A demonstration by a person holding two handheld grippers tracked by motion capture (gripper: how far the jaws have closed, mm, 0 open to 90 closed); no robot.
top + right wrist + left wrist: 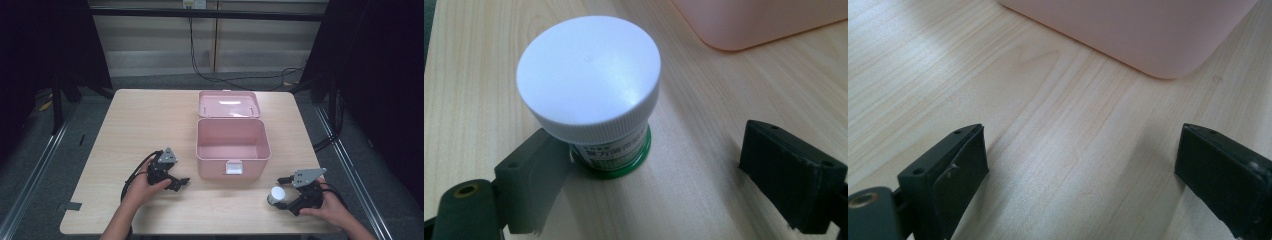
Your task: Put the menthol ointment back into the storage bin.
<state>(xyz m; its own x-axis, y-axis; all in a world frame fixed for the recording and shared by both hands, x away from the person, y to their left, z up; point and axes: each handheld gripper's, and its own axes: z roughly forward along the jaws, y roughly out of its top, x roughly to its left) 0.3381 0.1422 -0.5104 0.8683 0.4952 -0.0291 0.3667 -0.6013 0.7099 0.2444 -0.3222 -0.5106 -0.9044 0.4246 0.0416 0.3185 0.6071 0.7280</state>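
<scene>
Our right tongs [644,165] gape wide round the small white-capped plastic jar [591,95], gripping nothing; prob. light, rigid, slick — pinch below cap.

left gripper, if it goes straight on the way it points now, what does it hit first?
Probably the pink box. The left gripper has its jaws open over bare table, with nothing between them, and the box's rounded lower corner lies ahead, slightly to one side. Depth is unclear; if pitched downward, it could touch the tabletop first.
</scene>
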